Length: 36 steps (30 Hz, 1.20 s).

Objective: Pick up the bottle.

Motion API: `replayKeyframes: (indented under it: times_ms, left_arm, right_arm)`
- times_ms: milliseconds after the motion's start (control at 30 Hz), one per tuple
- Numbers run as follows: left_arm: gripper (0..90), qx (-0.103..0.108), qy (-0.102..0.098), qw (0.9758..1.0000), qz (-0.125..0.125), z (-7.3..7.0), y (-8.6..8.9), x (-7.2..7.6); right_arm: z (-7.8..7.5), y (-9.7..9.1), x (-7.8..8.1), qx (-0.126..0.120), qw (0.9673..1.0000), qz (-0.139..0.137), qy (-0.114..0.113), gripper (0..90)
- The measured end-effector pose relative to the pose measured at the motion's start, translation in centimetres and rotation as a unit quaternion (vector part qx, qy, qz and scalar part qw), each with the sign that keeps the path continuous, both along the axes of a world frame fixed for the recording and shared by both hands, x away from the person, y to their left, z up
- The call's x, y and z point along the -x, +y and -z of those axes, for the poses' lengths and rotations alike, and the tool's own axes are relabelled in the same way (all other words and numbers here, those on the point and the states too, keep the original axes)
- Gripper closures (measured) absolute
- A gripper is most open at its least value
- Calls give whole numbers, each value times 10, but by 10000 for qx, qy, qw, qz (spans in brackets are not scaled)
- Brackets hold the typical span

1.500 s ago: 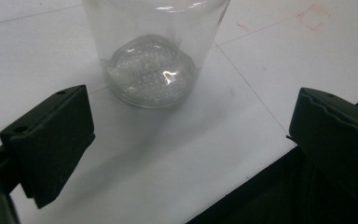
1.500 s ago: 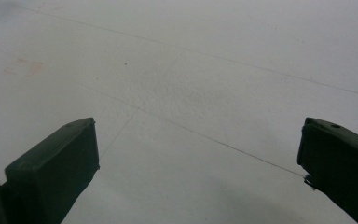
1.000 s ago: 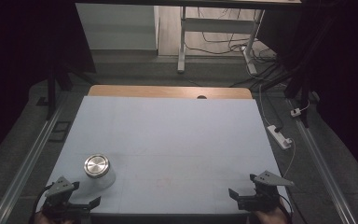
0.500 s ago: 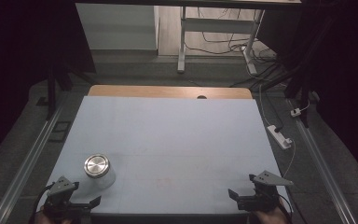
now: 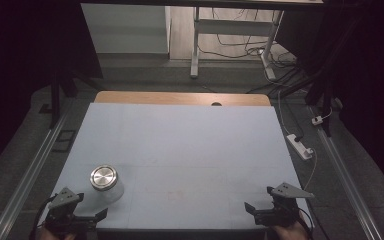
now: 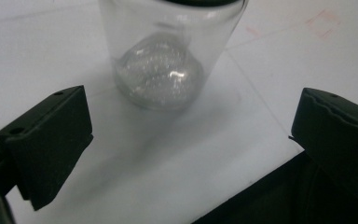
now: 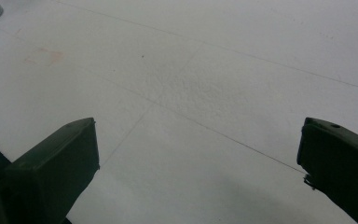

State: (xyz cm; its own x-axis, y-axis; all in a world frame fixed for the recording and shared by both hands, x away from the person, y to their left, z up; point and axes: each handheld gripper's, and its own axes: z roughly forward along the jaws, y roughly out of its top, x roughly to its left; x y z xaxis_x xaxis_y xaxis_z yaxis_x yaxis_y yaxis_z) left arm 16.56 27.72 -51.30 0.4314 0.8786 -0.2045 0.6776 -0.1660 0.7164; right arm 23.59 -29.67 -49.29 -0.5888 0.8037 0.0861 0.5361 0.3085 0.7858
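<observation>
the glass jar (image 5: 105, 183) stands upright near the table's (image 5: 190, 145) front left corner, just ahead of the wide-open left gripper (image 6: 191, 140); likely smooth, rigid, breakable; best gripped across its straight wall below the metal lid (image 5: 103, 176).

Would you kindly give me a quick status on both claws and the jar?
Left claw open, short of jar. Right claw open, empty. Jar upright, lid on, path clear.

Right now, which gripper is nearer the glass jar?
Left. The left gripper sits at the near table edge just short of the glass jar, jaws open toward it. The right gripper is at the near right corner, far across the table.
</observation>
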Motion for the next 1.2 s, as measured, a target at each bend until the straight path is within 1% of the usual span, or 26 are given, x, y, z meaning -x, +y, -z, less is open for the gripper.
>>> replayKeyframes:
  times_ms: [200, 267, 367, 400, 500, 567, 633, 700, 800, 967, 1033, 1200]
  left_arm:
    - [0, 89, -87, 9999, 80, 2, 2, -5]
    - [0, 49, -137, 9998, 127, 2, 1, -8]
    - [0, -28, -319, 9993, 196, 2, 0, -11]
    - [0, -60, -356, 9992, 170, 2, 1, -13]
    - [1, -45, -351, 9993, 89, 0, 4, -18]
    - [6, -114, -360, 9993, 40, -1, 5, -21]
    - [6, -132, -361, 9992, 51, -2, 5, -22]
    - [4, -165, -299, 9993, 127, -3, 2, -27]
    - [0, -265, -303, 9989, 221, -2, -2, -32]
    - [0, -223, -321, 9982, 465, -2, -6, -43]
    - [0, -247, -304, 9979, 512, 0, -8, -47]
    - [0, -304, -277, 9977, 541, 4, -9, -57]
  right_arm:
    - [0, 0, 0, 7, 10000, -13, 8, 0]
    - [0, 0, 0, 7, 10000, -16, 11, 0]
    - [0, 0, 0, 4, 10000, -17, 14, 0]
    - [0, 0, 0, 0, 10000, -17, 17, 0]
    - [0, 0, 0, -8, 10000, -25, 25, 0]
    - [0, 0, 0, -7, 10000, -28, 27, 0]
    - [0, 0, 0, -9, 10000, -35, 28, 0]
    - [0, 0, 0, -13, 10000, -40, 30, 0]
    - [0, 0, -1, -15, 10000, -45, 32, 0]
    - [0, 0, -1, -4, 10000, -58, 29, 0]
    - [0, 0, -1, 1, 10000, -58, 30, 0]
    - [0, 0, -1, 3, 10000, -64, 32, 0]
